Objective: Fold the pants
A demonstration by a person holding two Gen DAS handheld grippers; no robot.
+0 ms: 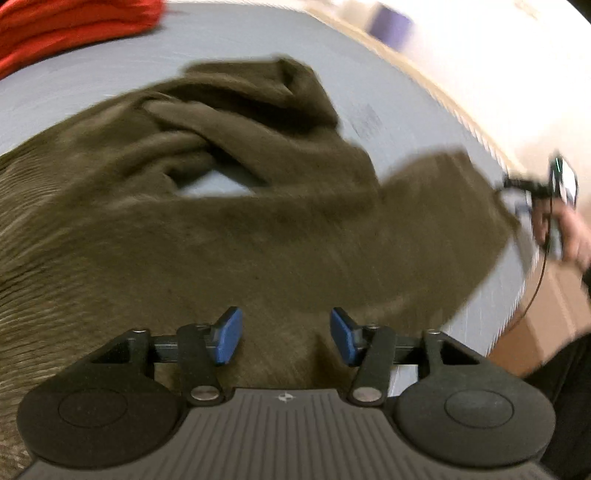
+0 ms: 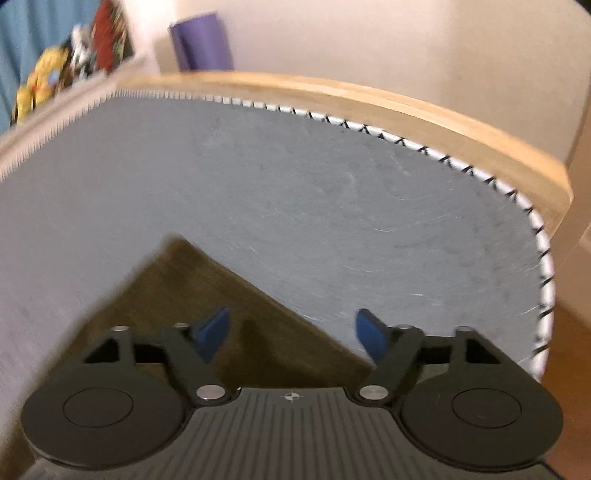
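Observation:
Olive-brown pants (image 1: 229,229) lie crumpled on a grey mat (image 1: 110,74), one leg twisted at the back and a flatter leg stretching right. My left gripper (image 1: 286,334) hovers over the near part of the cloth, blue pads apart, nothing pinched between them. At the far right of the left wrist view a hand holds the right gripper (image 1: 517,201) at the leg's end. In the right wrist view, the right gripper (image 2: 293,334) stands wide open above a corner of the pants (image 2: 207,295); its pads do not press the cloth.
A red garment (image 1: 62,26) lies at the back left of the mat. The grey mat (image 2: 295,192) has a stitched white edge and sits on a wooden table rim (image 2: 406,103). A purple box (image 2: 201,40) and colourful items (image 2: 74,62) stand beyond the table.

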